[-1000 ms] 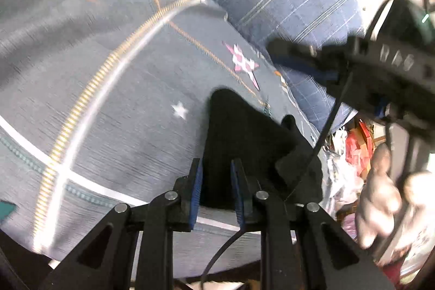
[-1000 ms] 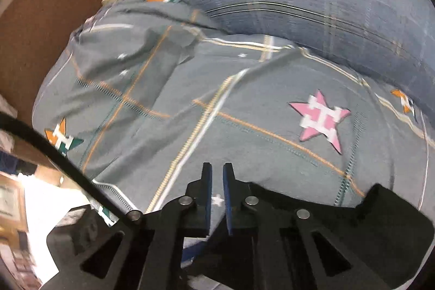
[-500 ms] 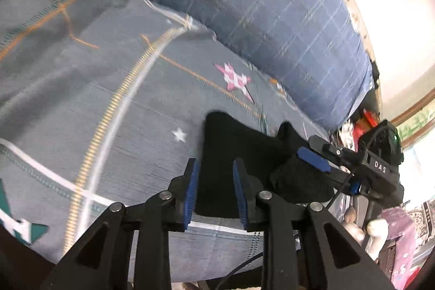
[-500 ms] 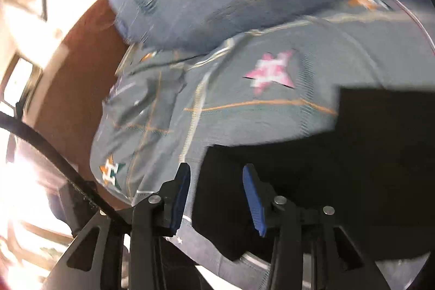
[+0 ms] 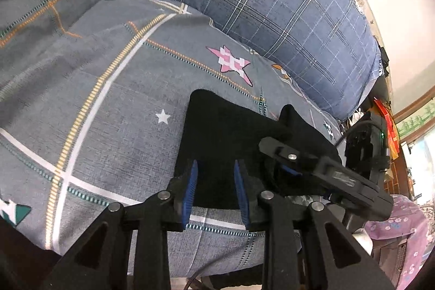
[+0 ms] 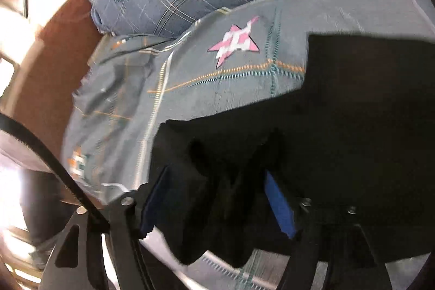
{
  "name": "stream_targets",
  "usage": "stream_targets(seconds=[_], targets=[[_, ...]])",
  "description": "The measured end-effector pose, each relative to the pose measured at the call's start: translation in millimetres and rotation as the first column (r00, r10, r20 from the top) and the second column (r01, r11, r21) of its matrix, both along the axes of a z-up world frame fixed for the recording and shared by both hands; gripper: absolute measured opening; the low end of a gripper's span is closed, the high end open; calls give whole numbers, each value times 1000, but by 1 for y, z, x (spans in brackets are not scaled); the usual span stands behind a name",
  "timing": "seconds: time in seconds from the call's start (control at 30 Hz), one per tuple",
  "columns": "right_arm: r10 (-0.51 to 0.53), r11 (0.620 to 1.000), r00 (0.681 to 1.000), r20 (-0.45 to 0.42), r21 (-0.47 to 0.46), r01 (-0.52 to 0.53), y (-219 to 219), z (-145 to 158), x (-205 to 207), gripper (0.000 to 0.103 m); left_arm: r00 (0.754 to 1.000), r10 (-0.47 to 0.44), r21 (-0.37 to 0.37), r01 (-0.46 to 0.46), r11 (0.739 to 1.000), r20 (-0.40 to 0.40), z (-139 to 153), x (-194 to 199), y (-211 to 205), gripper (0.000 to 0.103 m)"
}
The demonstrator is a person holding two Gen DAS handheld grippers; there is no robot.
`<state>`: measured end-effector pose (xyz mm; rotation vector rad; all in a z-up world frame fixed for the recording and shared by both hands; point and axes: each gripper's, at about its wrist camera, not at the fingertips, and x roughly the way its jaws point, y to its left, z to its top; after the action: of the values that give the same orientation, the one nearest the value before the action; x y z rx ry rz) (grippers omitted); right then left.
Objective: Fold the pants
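Left wrist view shows the bed point(image 5: 103, 105), covered by a grey star-print sheet, with a blue plaid pillow point(image 5: 272, 4) along its far side. The pants point(image 5: 225, 135), black and already doubled into a compact block, lie on the sheet near the bed's front edge, directly ahead of the left tongs point(image 5: 214, 181). The block's long axis runs from the left tongs toward the right tongs point(image 5: 288, 167), which enter this view from the right.

The left tongs stand apart at moderate width, over the near edge of the cloth, gripping nothing. Right wrist view shows the right tongs point(image 6: 217, 197) spread wide with a bunched, loose end of the pants point(image 6: 339, 99) between the blue pads; the cloth is not pinched.

Judgement: the right tongs are nearer the unfolded end, so the next fold falls to them. Open sheet lies left and beyond the pants; the pillow limits travel farther back, and the bed's front edge is close.
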<state>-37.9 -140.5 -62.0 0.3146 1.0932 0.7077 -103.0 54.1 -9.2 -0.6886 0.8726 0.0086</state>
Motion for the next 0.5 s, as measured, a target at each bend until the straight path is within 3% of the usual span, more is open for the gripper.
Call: stream_targets(seconds=[0.03, 0.1, 0.27, 0.5], targets=[[19, 1000, 1000, -9, 21, -19, 1, 2, 1, 14, 1000, 0, 10, 0, 1000, 3, 3, -1, 1, 28], [13, 996, 1000, -28, 86, -10, -7, 6, 3, 13, 1000, 3, 31, -3, 1000, 15, 9, -2, 0, 32], [-31, 994, 999, 18, 107, 29, -36, 20, 5, 13, 1000, -18, 64, 16, 998, 19, 14, 11, -8, 32], [-134, 991, 990, 45, 33, 133, -74, 9, 13, 13, 990, -137, 130, 131, 983, 40, 18, 60, -51, 34]])
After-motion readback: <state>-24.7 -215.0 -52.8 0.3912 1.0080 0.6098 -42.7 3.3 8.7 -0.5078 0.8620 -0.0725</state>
